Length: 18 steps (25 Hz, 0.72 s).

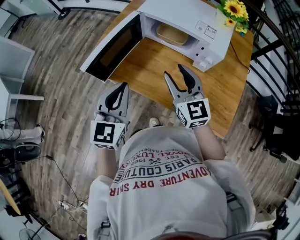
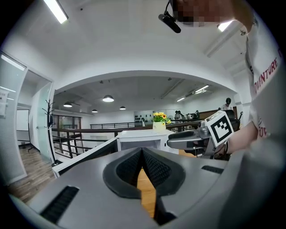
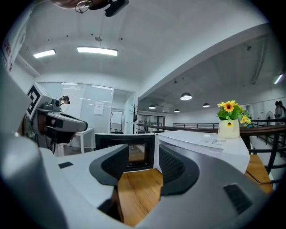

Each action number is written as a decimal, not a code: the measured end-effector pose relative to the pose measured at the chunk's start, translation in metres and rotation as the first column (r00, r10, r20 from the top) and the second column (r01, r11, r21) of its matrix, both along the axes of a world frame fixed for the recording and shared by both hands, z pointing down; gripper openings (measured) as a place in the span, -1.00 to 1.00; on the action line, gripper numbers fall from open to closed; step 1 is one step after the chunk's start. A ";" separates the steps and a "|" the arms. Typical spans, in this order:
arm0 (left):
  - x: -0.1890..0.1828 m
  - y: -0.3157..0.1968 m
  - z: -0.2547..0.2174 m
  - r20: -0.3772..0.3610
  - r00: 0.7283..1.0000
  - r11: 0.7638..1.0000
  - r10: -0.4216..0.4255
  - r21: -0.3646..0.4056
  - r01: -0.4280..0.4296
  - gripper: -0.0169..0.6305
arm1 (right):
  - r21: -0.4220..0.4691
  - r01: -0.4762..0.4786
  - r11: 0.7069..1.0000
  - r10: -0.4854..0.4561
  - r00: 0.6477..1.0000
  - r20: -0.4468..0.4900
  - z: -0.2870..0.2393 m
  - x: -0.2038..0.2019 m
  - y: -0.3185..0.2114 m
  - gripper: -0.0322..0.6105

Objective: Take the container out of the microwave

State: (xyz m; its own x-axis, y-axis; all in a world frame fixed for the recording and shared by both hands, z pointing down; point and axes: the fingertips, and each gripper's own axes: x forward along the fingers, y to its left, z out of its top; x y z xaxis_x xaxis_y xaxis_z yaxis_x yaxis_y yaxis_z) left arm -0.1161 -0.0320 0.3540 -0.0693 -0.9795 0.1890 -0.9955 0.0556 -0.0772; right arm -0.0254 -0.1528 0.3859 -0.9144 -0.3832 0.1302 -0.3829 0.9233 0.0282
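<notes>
A white microwave (image 1: 187, 18) stands on the wooden table (image 1: 154, 65) with its door (image 1: 112, 47) swung wide open to the left. Inside the cavity sits a tan, shallow container (image 1: 171, 33). My right gripper (image 1: 173, 70) is open and empty over the table, in front of the cavity and short of it. My left gripper (image 1: 123, 86) is shut and empty, just off the table's near edge, below the open door. In the right gripper view, the gripper (image 3: 136, 161) frames the door (image 3: 125, 154). In the left gripper view, the fingertips (image 2: 142, 150) meet before the microwave (image 2: 140, 138).
A vase of sunflowers (image 1: 234, 11) stands on top of the microwave. A black railing (image 1: 276, 56) runs along the right, past the table's edge. Cables and a power strip (image 1: 70, 204) lie on the wood floor at lower left. A white desk (image 1: 14, 65) stands at the left.
</notes>
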 end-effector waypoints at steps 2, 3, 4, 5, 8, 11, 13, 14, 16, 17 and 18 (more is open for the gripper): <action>-0.005 -0.015 0.003 -0.004 1.000 1.000 0.024 -0.010 -0.024 -0.91 | -0.006 -0.026 1.000 0.026 1.000 -0.017 0.004 -0.002 -0.013 -0.25; -0.008 -0.023 0.005 -0.005 0.999 0.999 0.036 -0.015 -0.036 -0.91 | -0.008 -0.035 0.999 0.035 0.999 -0.031 0.007 -0.003 -0.019 -0.25; -0.010 -0.030 0.006 -0.007 0.999 0.999 0.050 -0.019 -0.050 -0.91 | -0.010 -0.044 0.999 0.043 0.998 -0.048 0.011 -0.004 -0.025 -0.25; -0.011 -0.038 0.008 -0.010 0.998 0.998 0.065 -0.021 -0.065 -0.91 | -0.013 -0.052 0.999 0.051 0.996 -0.067 0.015 -0.005 -0.031 -0.25; -0.014 -0.061 0.013 -0.022 0.992 0.992 0.126 -0.027 -0.127 -0.91 | -0.028 -0.087 0.996 0.083 0.989 -0.123 0.027 -0.007 -0.048 -0.25; -0.018 -0.084 0.022 -0.033 0.980 0.979 0.198 -0.037 -0.199 -0.91 | -0.053 -0.118 0.992 0.108 0.979 -0.172 0.039 -0.012 -0.061 -0.25; -0.024 -0.098 0.027 -0.043 0.970 0.970 0.238 -0.043 -0.240 -0.91 | -0.072 -0.132 0.989 0.115 0.971 -0.208 0.047 -0.018 -0.068 -0.25; -0.028 -0.105 0.030 -0.051 0.965 0.965 0.257 -0.045 -0.260 -0.91 | -0.081 -0.140 0.987 0.119 0.967 -0.225 0.050 -0.021 -0.072 -0.24; -0.034 -0.119 0.034 -0.068 0.952 0.952 0.300 -0.049 -0.303 -0.91 | -0.102 -0.161 0.982 0.130 0.958 -0.257 0.057 -0.028 -0.082 -0.24; -0.037 -0.124 0.037 -0.072 0.943 0.943 0.324 -0.052 -0.328 -0.91 | -0.113 -0.171 0.979 0.135 0.952 -0.274 0.061 -0.031 -0.086 -0.24; -0.039 -0.129 0.039 -0.072 0.935 0.934 0.348 -0.057 -0.353 -0.91 | -0.121 -0.179 0.976 0.137 0.946 -0.293 0.065 -0.035 -0.091 -0.24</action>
